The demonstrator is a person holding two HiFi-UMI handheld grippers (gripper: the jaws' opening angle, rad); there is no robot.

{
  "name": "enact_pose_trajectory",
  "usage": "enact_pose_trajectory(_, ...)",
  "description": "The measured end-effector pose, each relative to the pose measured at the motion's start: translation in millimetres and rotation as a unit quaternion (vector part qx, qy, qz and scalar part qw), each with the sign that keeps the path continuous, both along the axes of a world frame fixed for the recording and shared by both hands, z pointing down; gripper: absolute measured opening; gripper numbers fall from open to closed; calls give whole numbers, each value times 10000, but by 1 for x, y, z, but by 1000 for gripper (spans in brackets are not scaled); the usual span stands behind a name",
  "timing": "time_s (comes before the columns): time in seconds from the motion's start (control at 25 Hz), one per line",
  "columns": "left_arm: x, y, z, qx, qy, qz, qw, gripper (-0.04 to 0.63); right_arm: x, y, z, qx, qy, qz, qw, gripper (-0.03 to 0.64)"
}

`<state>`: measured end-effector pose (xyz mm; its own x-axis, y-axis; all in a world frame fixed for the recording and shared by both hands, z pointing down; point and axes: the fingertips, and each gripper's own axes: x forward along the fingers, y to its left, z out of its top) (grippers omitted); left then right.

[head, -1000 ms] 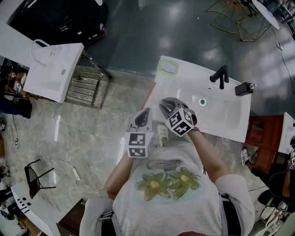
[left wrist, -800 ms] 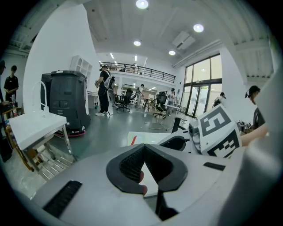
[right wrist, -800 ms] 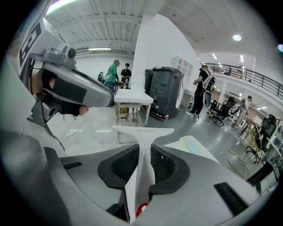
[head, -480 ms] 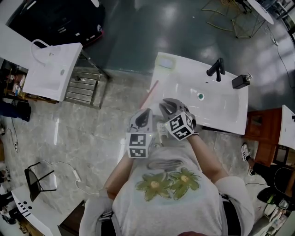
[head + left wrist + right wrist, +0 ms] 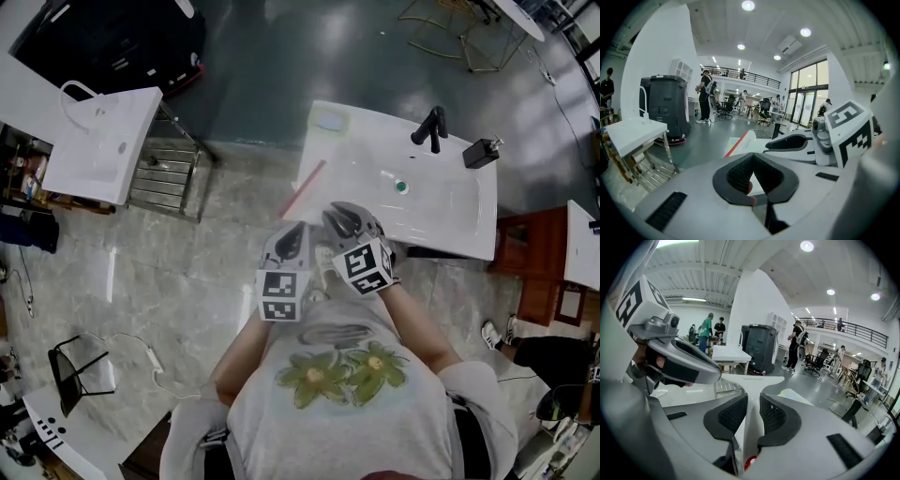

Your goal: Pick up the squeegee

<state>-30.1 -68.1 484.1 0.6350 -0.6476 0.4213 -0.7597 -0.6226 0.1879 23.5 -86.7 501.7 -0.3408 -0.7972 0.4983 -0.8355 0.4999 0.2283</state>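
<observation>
1. Reach is my first worry. Both tools hang close to my chest over the floor (image 5: 178,272), short of the white worktop (image 5: 450,230). The squeegee (image 5: 305,187) lies well ahead of them, along the worktop's left edge, its reddish length slanting away from me.
2. My left tool (image 5: 294,231) has its tips pressed together with nothing between them. My right tool (image 5: 343,218) shows a narrow gap with only the worktop seen through it. Neither grips anything. Either would need to spread wider before going down, or it will shove the squeegee instead of straddling it.
3. Lying so near the rim, the squeegee could, I judge, be knocked off onto the floor by a sideways touch.
4. It looks thin and flat on a glossy surface, so a shallow pinch might slide off it or tip one end up.
5. The worktop is a smooth white sink top with a basin. A black tap (image 5: 429,127), a dark dispenser (image 5: 478,152) and a pale green pad (image 5: 330,120) sit towards the far side, all apart from the squeegee.
6. Pale marbled floor lies near me and dark polished floor beyond. A second white sink (image 5: 103,141) stands on a metal stand to my left. The tool views show a large bright hall with people standing far off.
</observation>
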Motion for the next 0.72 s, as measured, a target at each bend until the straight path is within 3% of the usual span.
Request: enact_pose_trajectory(0.72, -5, 29, -3, 81, 24, 78, 9999, 11, -13, 37, -42, 831, -338, 117, 9959, 89)
